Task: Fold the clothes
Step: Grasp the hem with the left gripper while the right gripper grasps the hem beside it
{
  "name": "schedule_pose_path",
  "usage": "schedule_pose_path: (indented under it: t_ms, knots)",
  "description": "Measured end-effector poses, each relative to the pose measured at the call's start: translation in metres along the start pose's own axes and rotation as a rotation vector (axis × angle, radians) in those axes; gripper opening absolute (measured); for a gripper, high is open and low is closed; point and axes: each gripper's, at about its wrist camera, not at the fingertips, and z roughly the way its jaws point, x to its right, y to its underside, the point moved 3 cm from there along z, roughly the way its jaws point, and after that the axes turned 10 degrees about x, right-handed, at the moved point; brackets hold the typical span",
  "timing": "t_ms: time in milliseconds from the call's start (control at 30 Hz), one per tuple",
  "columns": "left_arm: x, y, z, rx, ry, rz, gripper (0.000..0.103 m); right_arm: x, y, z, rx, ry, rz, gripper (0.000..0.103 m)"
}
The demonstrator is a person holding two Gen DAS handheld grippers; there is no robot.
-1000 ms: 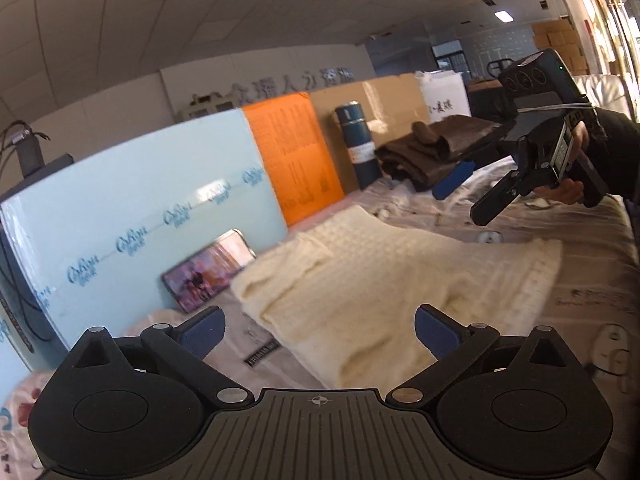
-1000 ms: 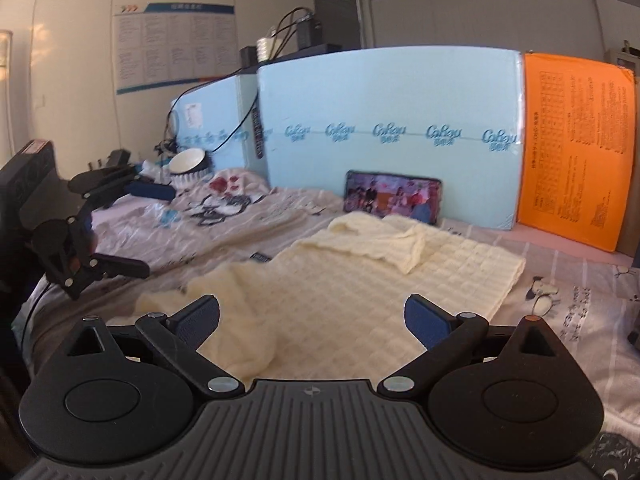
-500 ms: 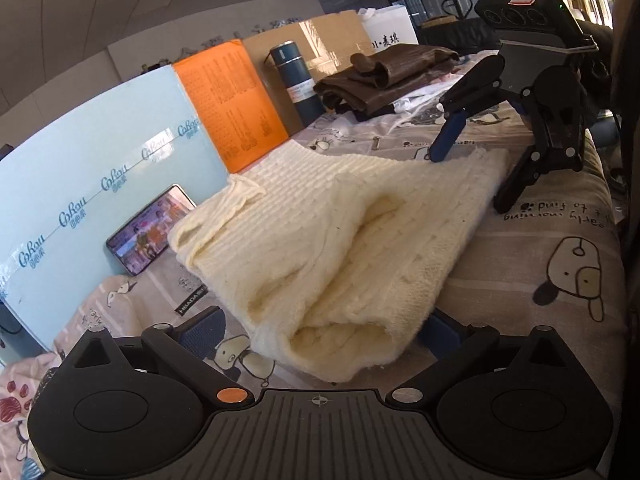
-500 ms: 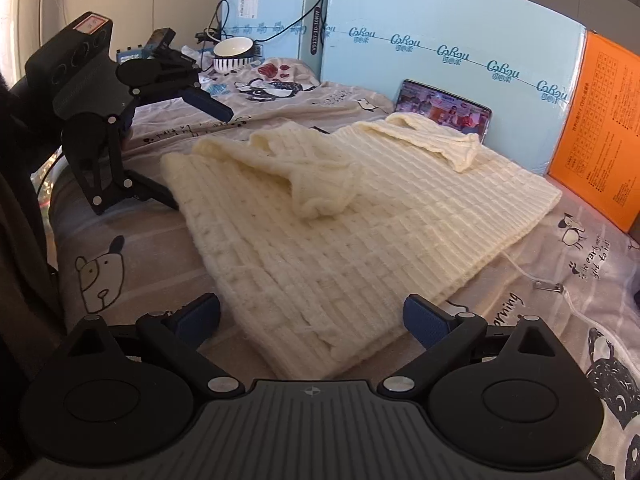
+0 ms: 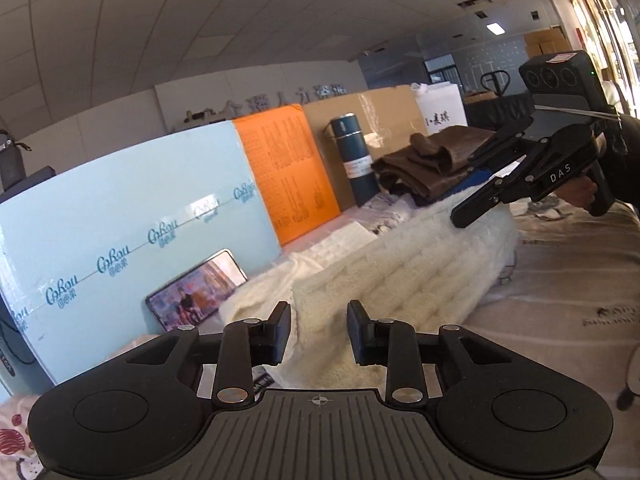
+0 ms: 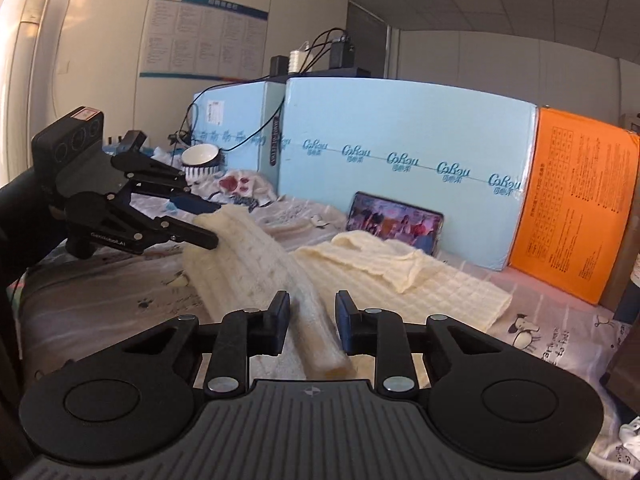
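Both tongs are pinched onto one cream knitted sweater (image 6: pixel 256 264). The left gripper (image 5: pixel 319 334) has its two black fingers drawn narrow, with a fold of the knit bunched between them. The right gripper (image 6: pixel 309 322) is just as narrow, clamped on a rolled edge of the same garment.

The sweater's near edge is raised off the bed (image 6: pixel 560 340) between the two grippers — it hangs as a thick lifted band from one to the other. From the right wrist camera, the left gripper appears at the far left, gripping the band's other end. From the left wrist camera, the right gripper (image 5: pixel 476 192) appears at the upper right, at the far end of the band, held by a hand (image 5: pixel 578 192).

The rest of the sweater lies flat on the cartoon-printed bedsheet, reaching toward a phone (image 6: pixel 394 224) propped against a pale blue foam board (image 6: pixel 400 140). An orange board (image 6: pixel 576 200) stands beside the blue one. Farther back in the left view stand a dark blue flask (image 5: pixel 354 156) and a pile of brown clothes (image 5: pixel 428 168).
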Motion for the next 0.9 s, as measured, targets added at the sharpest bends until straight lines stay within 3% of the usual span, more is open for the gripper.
schedule_pose_path:
  t_ms: [133,267,300,333,400,433,500,633,800,900]
  knots:
    - [-0.01,0.005,0.023,-0.036,-0.062,-0.007,0.03,0.022,0.0,0.023,0.011,0.06,0.012,0.019]
    - [-0.021,0.013,0.023,-0.053,-0.027,-0.111,0.032,0.038,0.005,0.034,-0.02,0.046,0.089,0.018]
    - [-0.024,0.014,0.019,-0.043,-0.012,-0.147,0.032,0.04,0.006,0.03,-0.019,0.031,0.128,0.021]
    - [-0.027,0.014,0.014,-0.03,0.001,-0.18,0.036,0.043,0.006,0.026,-0.016,0.014,0.168,0.038]
    - [-0.032,0.012,0.002,0.003,0.016,-0.232,0.047,0.044,0.004,0.01,0.009,-0.038,0.255,0.062]
    - [-0.032,0.011,-0.003,0.012,0.022,-0.248,0.055,0.043,0.003,0.003,0.016,-0.063,0.288,0.07]
    - [-0.029,0.011,-0.013,0.019,0.047,-0.248,0.061,0.031,0.009,-0.001,-0.023,-0.085,0.247,0.082]
    - [-0.02,0.009,-0.026,0.019,0.1,-0.246,0.079,0.005,0.019,-0.008,-0.102,-0.128,0.164,0.088]
    - [0.001,0.005,-0.038,-0.031,0.255,-0.242,0.081,-0.026,0.032,-0.017,-0.199,-0.182,0.059,0.088]
    - [0.027,0.006,-0.042,-0.11,0.347,-0.126,0.086,-0.044,0.04,-0.022,-0.257,-0.214,-0.004,0.088]
